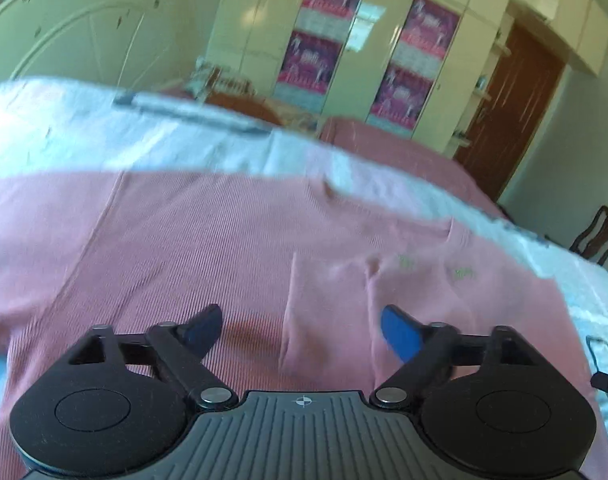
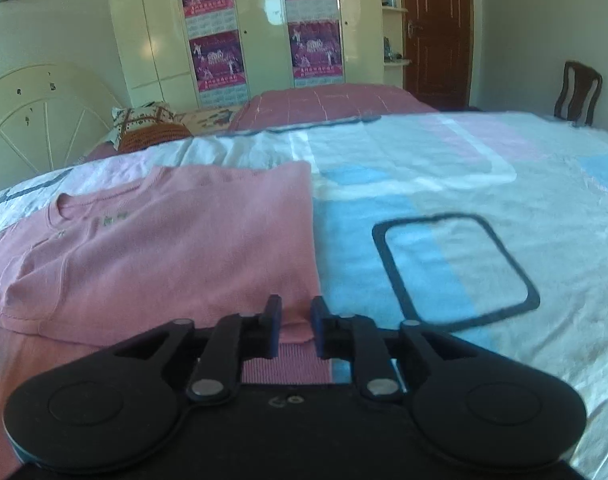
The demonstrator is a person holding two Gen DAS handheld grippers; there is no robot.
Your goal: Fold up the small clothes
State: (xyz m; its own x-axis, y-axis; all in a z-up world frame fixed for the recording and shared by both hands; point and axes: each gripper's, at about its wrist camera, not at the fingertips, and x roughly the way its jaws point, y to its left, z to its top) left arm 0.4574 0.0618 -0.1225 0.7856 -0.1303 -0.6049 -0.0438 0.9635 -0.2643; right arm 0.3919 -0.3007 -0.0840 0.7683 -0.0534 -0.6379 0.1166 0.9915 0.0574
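The pink ribbed knit shirt point(image 2: 176, 248) lies part-folded on the near left of the pale blue, pink and white patterned bedsheet point(image 2: 483, 184). The left gripper point(image 1: 302, 330) hovers spread wide above it, holding nothing. The right gripper point(image 2: 296, 326) stands narrowed around the shirt's near hem (pads apparently not yet pressing). A shallow pinch there could slip and undo the fold. The small green chest lettering is unreadable.

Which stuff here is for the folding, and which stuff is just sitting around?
For the folding:
- pink shirt
- left tool, open above the shirt
- right tool, fabric between its fingers
- patterned bedsheet underneath

Just sitting around:
- patterned pillow
- wooden chair
- wardrobe posters
- brown door
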